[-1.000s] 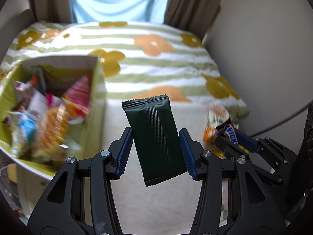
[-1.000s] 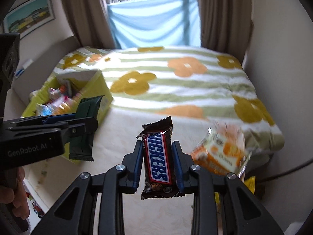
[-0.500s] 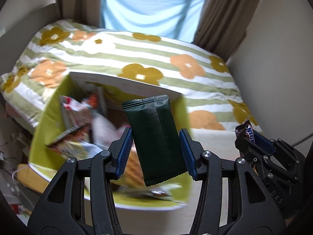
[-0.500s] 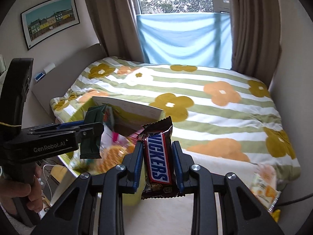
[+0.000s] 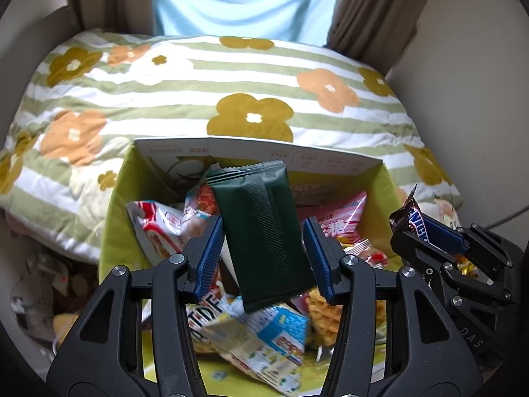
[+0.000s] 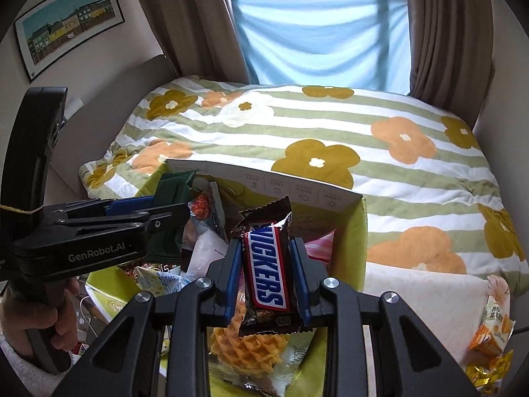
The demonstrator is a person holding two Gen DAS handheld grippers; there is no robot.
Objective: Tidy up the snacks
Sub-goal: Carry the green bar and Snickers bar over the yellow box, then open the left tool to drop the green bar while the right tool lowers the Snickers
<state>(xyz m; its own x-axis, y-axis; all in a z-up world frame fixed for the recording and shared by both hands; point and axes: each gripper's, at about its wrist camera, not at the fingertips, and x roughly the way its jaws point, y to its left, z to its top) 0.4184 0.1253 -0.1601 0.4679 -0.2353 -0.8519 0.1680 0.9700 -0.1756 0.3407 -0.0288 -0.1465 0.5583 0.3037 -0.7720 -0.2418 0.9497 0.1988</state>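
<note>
Two claws hang over the green box [image 5: 114, 205]: left claw [image 5: 263, 258] pinching a dark packet [image 5: 264, 231], right claw [image 6: 266, 273] pinching a chocolate bar [image 6: 266, 271] (drop-off step); next, spread both to release below.

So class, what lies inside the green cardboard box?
Inside the green cardboard box: a pink candy bag, waffle snack, and blue-white packet. Deeper layers are covered.
</note>
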